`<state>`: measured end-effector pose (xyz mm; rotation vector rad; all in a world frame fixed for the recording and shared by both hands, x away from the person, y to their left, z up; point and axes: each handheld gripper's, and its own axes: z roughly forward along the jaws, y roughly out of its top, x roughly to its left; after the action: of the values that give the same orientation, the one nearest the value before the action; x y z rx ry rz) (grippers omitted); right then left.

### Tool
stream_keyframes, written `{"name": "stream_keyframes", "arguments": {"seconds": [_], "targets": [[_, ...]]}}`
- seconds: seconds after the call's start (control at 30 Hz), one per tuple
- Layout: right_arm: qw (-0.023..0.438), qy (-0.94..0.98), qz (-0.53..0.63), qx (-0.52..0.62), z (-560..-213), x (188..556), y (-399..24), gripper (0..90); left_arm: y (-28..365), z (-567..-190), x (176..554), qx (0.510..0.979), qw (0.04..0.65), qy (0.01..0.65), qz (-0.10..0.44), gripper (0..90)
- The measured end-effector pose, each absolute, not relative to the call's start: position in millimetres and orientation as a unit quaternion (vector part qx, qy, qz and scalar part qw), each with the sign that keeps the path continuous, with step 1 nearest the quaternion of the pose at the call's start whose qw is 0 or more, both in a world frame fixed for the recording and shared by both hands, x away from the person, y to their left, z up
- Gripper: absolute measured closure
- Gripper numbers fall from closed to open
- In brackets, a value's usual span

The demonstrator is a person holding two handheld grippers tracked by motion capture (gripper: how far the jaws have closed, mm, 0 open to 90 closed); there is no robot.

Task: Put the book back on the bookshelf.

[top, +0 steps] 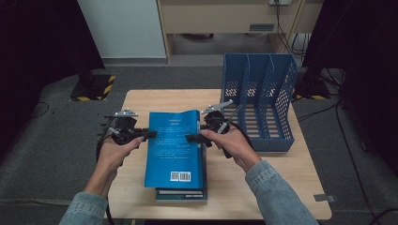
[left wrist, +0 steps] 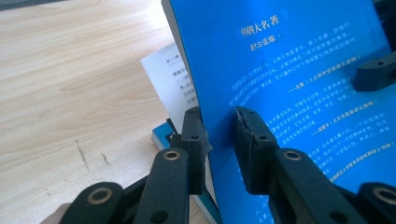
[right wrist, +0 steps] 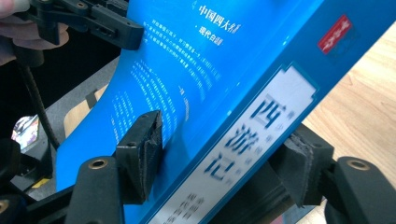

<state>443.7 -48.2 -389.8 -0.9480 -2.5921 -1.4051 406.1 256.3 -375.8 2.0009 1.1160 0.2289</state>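
A bright blue book [top: 173, 145] with a barcode on its cover is held between both grippers, over a small stack of books [top: 180, 193] on the wooden table [top: 263, 187]. My left gripper [top: 151, 135] is shut on the book's left edge; in the left gripper view its jaws [left wrist: 219, 135] pinch the blue cover [left wrist: 289, 70] and the pages. My right gripper [top: 190, 138] is shut on the book's right, spine side; in the right gripper view its pads [right wrist: 144, 140] press both faces of the book [right wrist: 210, 70] by the lettered spine.
A blue perforated file rack [top: 260, 101] with upright dividers stands at the table's back right, just beyond my right hand. A white sheet [left wrist: 168, 79] lies under the book on the stack. Dark stands and cables sit on the floor around the table.
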Motion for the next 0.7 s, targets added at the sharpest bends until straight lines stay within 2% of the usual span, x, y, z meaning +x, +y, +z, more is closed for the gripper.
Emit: {"name": "stream_keyframes", "arguments": {"seconds": [0.7], "targets": [[0.015,-0.841,-0.444,-0.308,-370,455,-43,42.2,257,-358,409,0.796,0.410,0.433,0.100,75.6]]}}
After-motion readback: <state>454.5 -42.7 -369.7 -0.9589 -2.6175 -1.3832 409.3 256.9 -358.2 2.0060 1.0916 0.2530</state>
